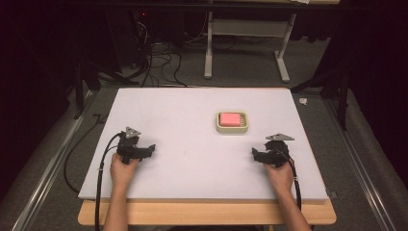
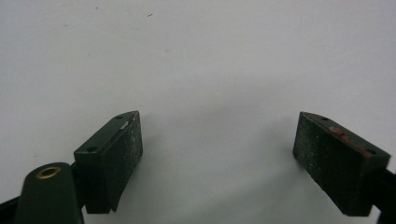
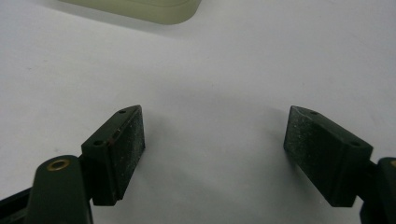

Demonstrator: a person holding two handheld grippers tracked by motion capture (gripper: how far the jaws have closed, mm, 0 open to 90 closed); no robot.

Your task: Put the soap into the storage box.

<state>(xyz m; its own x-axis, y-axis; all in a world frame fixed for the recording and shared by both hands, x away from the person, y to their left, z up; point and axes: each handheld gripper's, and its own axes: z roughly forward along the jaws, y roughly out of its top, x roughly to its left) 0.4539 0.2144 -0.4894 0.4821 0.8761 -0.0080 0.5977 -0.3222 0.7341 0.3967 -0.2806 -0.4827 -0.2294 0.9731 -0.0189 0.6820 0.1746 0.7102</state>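
A cream soap dish [image 1: 232, 122] holding a pink bar [image 1: 230, 119] sits on the white board [image 1: 192, 159], right of centre. My left gripper [image 1: 150, 149] rests low at the board's left, held by a hand, its jaws wide apart over bare white surface [image 2: 219, 135]. My right gripper [image 1: 255, 153] lies at the board's right, below and right of the dish, also open [image 3: 215, 133]. The dish's cream edge [image 3: 140, 9] peeks in at the top of the right gripper view, well clear of the jaws.
The white board lies on a wooden table [image 1: 207, 214]. Behind it stand a white table frame [image 1: 245, 43] and tangled cables [image 1: 154, 62] on grey carpet. Metal rails [image 1: 48, 168] run along both sides. A small white scrap [image 1: 303, 101] lies beyond the board's far right corner.
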